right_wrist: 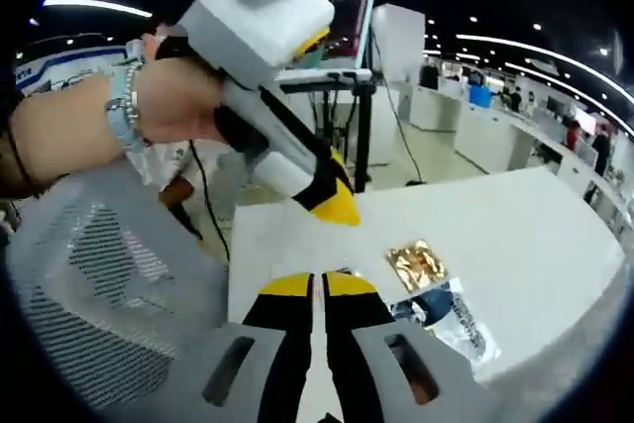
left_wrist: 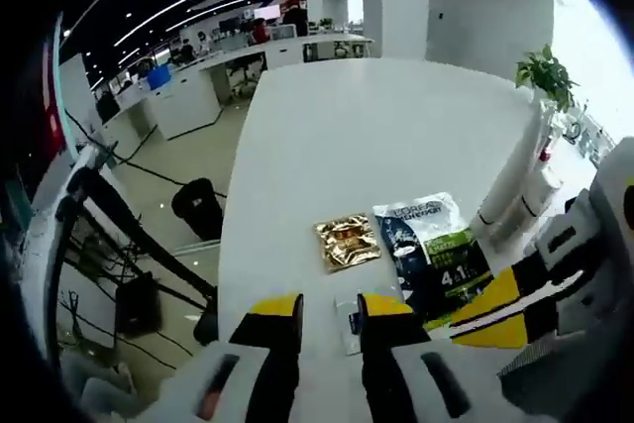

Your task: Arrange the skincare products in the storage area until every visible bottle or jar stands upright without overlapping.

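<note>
A gold foil sachet [left_wrist: 347,242] lies flat on the white table [left_wrist: 376,126]. Beside it, to the right, lies a dark blue and green sachet [left_wrist: 433,257]. My left gripper [left_wrist: 330,309] hovers just short of them, open, with a small white packet [left_wrist: 348,324] on the table between its yellow tips. My right gripper [left_wrist: 466,319] reaches in from the right, over the dark sachet's near edge. In the right gripper view, my right gripper [right_wrist: 317,285] is shut with nothing seen between its jaws. The gold sachet [right_wrist: 416,263] and dark sachet [right_wrist: 448,316] lie ahead, and the left gripper [right_wrist: 335,205] hangs above them.
Tall white containers [left_wrist: 515,195] stand at the table's right edge beneath a green plant [left_wrist: 545,74]. A grey mesh chair [right_wrist: 99,274] is close at the left of the right gripper view. Past the table's left edge are the floor, cables and a black bin [left_wrist: 198,207].
</note>
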A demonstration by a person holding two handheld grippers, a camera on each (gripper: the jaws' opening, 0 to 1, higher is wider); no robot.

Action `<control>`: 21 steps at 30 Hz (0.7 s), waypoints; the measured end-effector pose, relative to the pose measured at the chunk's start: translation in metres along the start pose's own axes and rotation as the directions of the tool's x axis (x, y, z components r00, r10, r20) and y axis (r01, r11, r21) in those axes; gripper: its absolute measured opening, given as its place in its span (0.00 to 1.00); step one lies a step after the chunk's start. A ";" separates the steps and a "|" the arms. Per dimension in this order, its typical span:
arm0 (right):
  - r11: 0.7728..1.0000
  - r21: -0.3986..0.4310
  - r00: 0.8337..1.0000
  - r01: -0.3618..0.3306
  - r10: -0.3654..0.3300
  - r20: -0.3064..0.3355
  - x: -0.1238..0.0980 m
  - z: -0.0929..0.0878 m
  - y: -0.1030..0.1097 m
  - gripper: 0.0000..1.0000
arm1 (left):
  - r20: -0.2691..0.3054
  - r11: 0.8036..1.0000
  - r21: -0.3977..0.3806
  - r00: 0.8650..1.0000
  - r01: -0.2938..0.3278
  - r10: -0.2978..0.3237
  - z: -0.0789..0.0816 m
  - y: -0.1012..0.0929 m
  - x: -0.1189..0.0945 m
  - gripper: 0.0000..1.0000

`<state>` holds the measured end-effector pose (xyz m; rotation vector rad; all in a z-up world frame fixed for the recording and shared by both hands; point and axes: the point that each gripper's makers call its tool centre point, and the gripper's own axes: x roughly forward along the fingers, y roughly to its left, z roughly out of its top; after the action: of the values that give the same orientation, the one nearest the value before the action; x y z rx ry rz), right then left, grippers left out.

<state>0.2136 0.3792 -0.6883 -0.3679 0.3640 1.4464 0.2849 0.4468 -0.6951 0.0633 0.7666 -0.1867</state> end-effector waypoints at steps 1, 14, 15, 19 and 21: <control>1.000 0.002 0.998 -0.029 0.029 0.047 -0.021 0.010 0.010 0.03 | 0.040 1.000 0.002 0.999 0.024 -0.024 0.007 -0.006 -0.009 0.23; 0.836 0.201 0.802 0.510 -0.547 0.240 -0.240 -0.015 -0.044 0.11 | 0.569 0.999 -0.011 0.821 -0.038 0.037 0.020 -0.009 -0.084 0.44; 0.744 0.183 0.703 0.643 -0.668 0.246 -0.265 -0.027 -0.054 0.16 | 0.605 0.999 -0.013 0.795 -0.041 0.040 0.026 -0.009 -0.089 0.48; 0.589 0.303 0.560 0.749 -0.807 0.186 -0.287 -0.055 -0.058 0.30 | 0.685 0.997 -0.022 0.726 -0.070 0.066 0.039 -0.006 -0.101 0.50; 0.532 0.398 0.507 0.747 -0.844 0.176 -0.285 -0.062 -0.055 0.38 | 0.676 0.997 -0.016 0.734 -0.077 0.067 0.034 -0.008 -0.100 0.49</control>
<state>0.2416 0.0934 -0.6122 -0.0106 0.0525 0.4723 0.2363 0.4494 -0.6008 0.0324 0.0229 -0.1251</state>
